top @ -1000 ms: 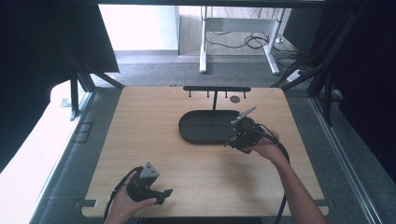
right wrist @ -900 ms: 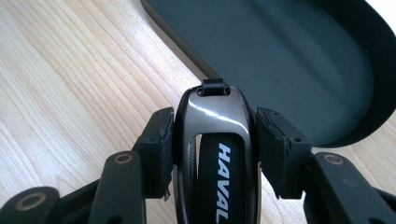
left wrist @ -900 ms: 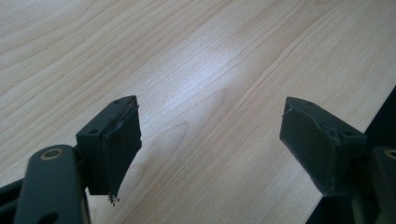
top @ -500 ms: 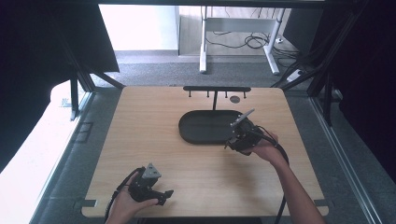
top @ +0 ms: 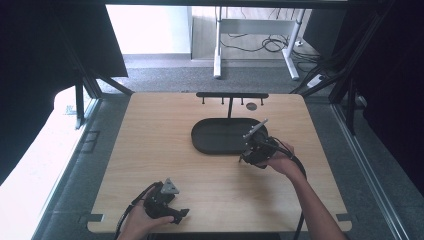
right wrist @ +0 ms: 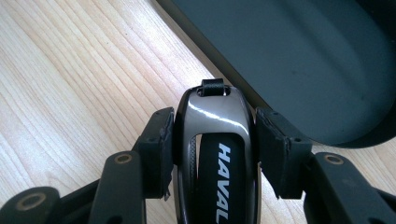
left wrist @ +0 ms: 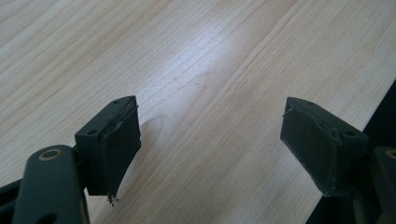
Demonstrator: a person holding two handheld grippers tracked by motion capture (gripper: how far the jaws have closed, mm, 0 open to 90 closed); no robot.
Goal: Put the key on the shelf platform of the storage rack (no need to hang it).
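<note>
A glossy dark key fob [right wrist: 217, 140] with white HAVAL lettering sits clamped between the jaws of my right gripper [right wrist: 215, 135], just off the edge of the black oval tray [right wrist: 299, 60]. In the high view the right gripper [top: 256, 150] hovers at the tray's [top: 220, 137] near right rim. My left gripper [left wrist: 212, 140] stands open over bare wood, nothing between its fingers [left wrist: 116, 140]; in the high view the left gripper [top: 165, 202] rests near the table's front edge at the left.
A black rack with small pegs [top: 231, 96] stands behind the tray, with a small dark disc [top: 251, 106] on the wooden table [top: 150, 140] beside it. The table's edge [left wrist: 373, 121] runs close to the left gripper's right jaw.
The right gripper with the key fob has shifted slightly toward the front, away from the tray. The left gripper has stayed where it was.
</note>
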